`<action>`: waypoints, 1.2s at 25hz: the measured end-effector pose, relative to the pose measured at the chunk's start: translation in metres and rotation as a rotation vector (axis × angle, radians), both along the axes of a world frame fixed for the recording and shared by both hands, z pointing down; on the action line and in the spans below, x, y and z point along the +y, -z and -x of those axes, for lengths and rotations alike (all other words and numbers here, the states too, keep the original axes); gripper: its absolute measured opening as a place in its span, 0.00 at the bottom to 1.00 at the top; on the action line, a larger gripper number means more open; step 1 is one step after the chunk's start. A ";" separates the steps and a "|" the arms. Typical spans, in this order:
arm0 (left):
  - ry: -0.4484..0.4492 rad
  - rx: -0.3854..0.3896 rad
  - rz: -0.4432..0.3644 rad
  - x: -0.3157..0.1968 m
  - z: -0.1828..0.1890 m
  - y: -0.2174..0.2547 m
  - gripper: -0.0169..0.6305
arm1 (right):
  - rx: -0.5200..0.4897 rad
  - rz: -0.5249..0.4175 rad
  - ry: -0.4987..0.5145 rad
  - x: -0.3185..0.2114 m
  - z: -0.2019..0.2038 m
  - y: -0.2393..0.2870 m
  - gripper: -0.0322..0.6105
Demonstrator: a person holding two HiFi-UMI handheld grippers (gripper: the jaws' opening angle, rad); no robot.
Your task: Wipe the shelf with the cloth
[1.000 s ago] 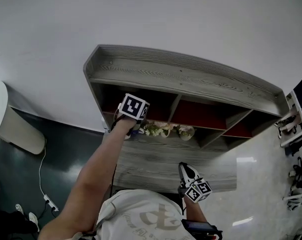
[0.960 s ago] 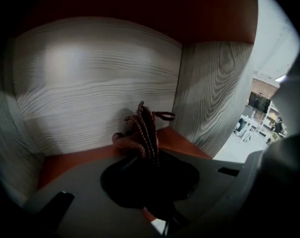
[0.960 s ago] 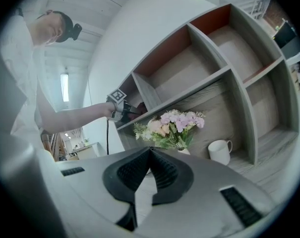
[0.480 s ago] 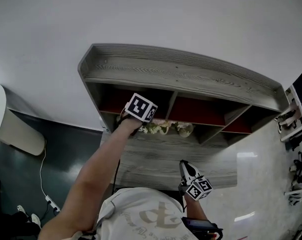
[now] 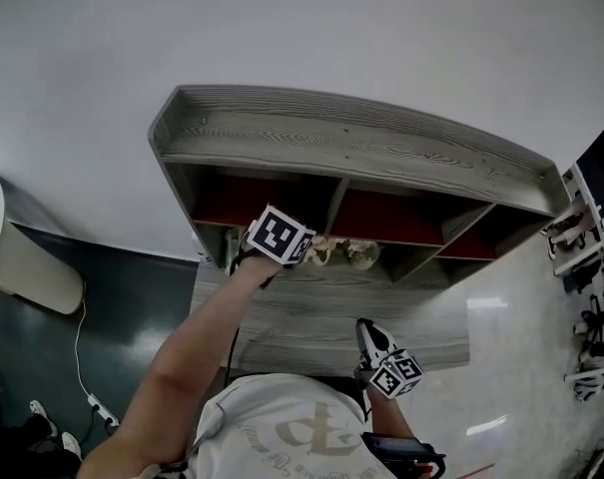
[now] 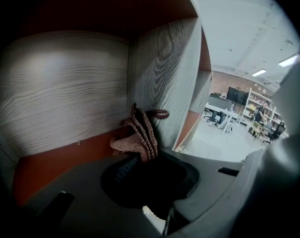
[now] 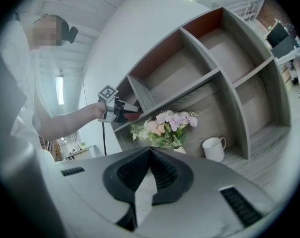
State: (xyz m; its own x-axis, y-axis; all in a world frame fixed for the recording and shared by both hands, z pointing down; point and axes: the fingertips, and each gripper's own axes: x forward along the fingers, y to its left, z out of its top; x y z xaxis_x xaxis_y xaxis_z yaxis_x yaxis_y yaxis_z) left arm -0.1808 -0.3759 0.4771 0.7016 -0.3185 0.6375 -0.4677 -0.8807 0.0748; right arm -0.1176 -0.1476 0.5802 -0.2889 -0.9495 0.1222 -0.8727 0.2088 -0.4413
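A grey wooden shelf [image 5: 361, 148] with red-lined compartments stands against the white wall. My left gripper [image 5: 272, 249] reaches into the upper left compartment, and its marker cube hides the jaws in the head view. In the left gripper view that gripper [image 6: 140, 158] is shut on a brown knitted cloth [image 6: 136, 135], which lies against the compartment's right divider [image 6: 164, 68] above the red floor [image 6: 65, 157]. My right gripper [image 5: 373, 342] hangs low near the person's body, jaws together with nothing in them [image 7: 150, 155]. The right gripper view shows the left gripper [image 7: 116, 111] at the shelf [image 7: 189, 90].
On the lower shelf board stand a bunch of pale flowers [image 7: 164, 127] and a white mug [image 7: 214, 148]. A white rounded object [image 5: 22, 267] and a cable with a power strip [image 5: 94, 402] are on the dark floor at the left. Racks [image 5: 596, 267] stand at the right.
My left gripper has slid the cloth rightward along the compartment toward the divider. The head camera has shifted slightly. The right gripper has stayed in place.
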 end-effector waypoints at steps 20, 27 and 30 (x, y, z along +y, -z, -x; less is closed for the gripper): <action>0.065 0.244 -0.132 0.085 0.022 -0.018 0.13 | 0.015 0.019 -0.042 0.005 -0.042 -0.004 0.06; 0.122 0.231 -0.155 0.105 0.001 -0.015 0.13 | 0.003 0.011 -0.005 0.008 -0.080 -0.002 0.06; 0.151 0.226 -0.154 0.113 -0.011 -0.016 0.13 | 0.002 0.017 0.018 0.011 -0.097 -0.008 0.06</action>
